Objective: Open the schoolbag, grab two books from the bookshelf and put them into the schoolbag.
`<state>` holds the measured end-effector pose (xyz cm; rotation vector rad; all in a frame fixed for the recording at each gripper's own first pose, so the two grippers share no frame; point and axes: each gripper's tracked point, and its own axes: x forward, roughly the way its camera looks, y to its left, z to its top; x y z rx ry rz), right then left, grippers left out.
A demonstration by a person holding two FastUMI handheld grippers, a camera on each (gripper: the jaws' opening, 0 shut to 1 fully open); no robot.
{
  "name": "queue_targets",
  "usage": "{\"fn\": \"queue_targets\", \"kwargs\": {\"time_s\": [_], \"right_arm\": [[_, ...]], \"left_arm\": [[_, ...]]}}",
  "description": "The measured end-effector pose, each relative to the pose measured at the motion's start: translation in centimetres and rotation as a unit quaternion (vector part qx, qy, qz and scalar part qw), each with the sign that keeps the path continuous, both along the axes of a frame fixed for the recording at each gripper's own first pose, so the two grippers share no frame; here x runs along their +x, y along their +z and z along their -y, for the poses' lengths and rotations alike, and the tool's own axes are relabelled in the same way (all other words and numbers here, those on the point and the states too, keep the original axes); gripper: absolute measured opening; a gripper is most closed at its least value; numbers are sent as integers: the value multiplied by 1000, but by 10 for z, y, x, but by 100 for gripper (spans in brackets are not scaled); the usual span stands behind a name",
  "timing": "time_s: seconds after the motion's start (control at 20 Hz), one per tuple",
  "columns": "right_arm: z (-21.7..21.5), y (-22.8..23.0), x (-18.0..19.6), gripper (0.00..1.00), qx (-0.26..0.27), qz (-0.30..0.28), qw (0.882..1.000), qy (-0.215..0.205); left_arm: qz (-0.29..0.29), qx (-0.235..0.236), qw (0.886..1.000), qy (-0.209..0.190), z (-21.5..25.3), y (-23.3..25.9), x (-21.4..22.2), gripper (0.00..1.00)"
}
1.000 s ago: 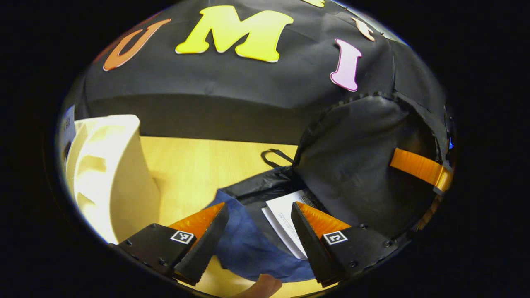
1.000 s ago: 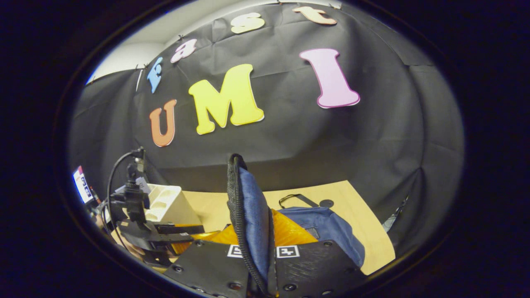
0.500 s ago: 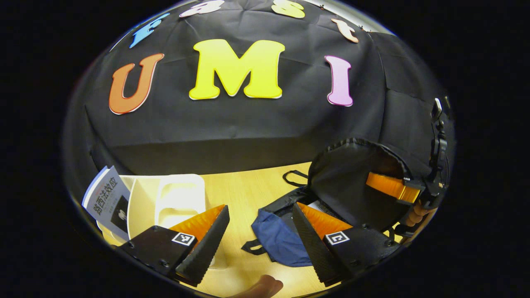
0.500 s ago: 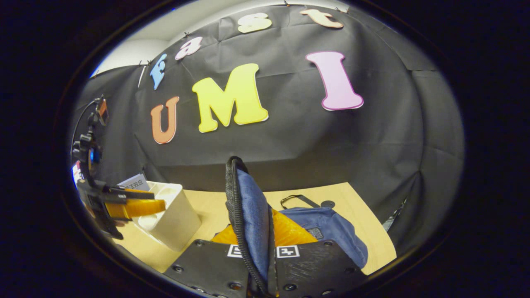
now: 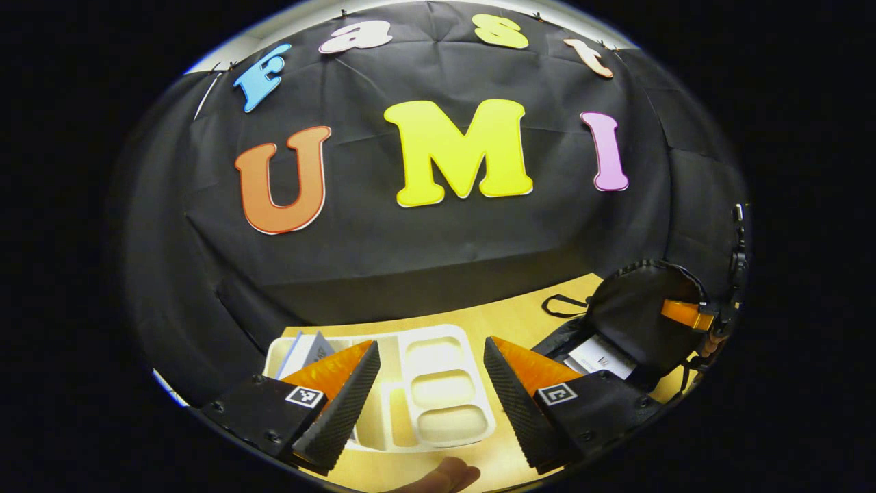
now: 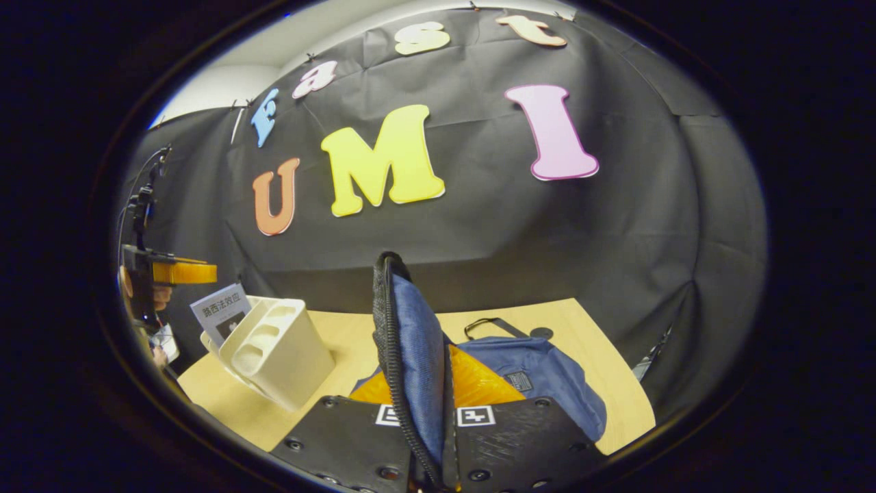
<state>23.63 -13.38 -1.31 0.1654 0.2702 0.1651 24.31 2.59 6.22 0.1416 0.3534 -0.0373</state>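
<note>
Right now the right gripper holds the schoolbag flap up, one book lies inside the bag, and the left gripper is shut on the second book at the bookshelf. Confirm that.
Not quite. The left gripper is open and holds nothing; the left gripper view shows its fingers spread above the bookshelf, with the second book standing in it. The rest holds: the right gripper pinches the schoolbag flap up, and one book lies inside.

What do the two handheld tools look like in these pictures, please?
Each tool, left tool and right tool, has wedge-shaped fingers on black bodies studded with screws, each bearing a small square black-and-white marker. In the right gripper view a thin black cable rises above the left one.
</note>
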Motion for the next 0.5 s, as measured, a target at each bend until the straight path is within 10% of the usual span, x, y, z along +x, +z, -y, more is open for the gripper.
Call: {"fn": "queue_targets", "kwargs": {"time_s": [0.5], "right_arm": [[3, -1, -4, 5, -8, 5, 1000, -2]], "left_arm": [[-117, -11, 988, 95, -132, -39, 30, 98]]}}
